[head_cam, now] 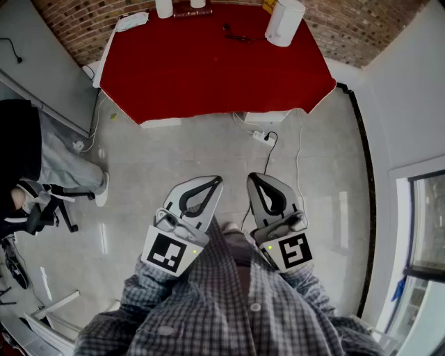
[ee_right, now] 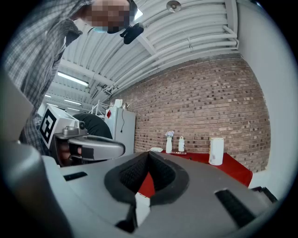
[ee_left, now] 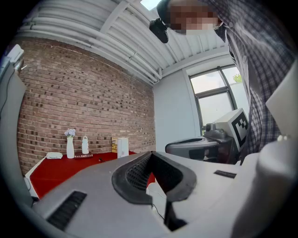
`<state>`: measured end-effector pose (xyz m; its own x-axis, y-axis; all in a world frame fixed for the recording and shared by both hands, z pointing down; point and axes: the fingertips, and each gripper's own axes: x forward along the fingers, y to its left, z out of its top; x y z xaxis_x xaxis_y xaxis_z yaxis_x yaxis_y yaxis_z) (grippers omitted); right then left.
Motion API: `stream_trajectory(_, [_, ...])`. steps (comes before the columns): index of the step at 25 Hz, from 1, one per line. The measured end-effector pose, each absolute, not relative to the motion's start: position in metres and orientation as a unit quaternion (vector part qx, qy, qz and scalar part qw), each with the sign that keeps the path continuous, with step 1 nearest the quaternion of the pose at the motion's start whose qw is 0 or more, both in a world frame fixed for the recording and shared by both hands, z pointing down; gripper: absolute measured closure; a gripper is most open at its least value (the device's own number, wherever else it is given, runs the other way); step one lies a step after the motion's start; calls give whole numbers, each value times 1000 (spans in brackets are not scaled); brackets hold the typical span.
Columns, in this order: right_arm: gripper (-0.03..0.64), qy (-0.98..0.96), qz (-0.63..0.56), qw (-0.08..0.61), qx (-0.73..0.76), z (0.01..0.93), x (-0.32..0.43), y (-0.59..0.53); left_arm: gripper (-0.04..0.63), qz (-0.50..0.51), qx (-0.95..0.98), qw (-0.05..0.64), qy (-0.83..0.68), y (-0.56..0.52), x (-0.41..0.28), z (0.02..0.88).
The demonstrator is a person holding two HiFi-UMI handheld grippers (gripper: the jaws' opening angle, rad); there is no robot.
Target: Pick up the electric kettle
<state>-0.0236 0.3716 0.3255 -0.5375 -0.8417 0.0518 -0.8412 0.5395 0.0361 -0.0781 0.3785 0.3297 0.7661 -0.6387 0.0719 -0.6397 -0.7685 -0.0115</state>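
Both pairs of jaws are pressed together with nothing between them: the left gripper [head_cam: 214, 182] and the right gripper [head_cam: 253, 178] are held level, side by side, above the grey floor. Far ahead stands the table draped in red cloth [head_cam: 208, 69]. The white cylindrical electric kettle [head_cam: 285, 22] sits near its far right corner, with a small white vase [ee_right: 169, 145] at the far edge to its left

A table [head_cam: 208, 76] is covered with a red cloth [head_cam: 174, 62], on which a white electric kettle [head_cam: 285, 22] is stood near the far right corner, a small dark object [head_cam: 240, 35] just beside it, a vase [ee_right: 169, 144] and a bottle [ee_right: 181, 144] along the far edge, and a flat white item [head_cam: 131, 21] at the far left corner.
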Motion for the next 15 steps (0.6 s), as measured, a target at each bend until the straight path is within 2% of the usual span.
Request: stream_trajectory(15, [612,-868,2,28,496,326,-30,372,594,21,943,11,-332,377,-89,327])
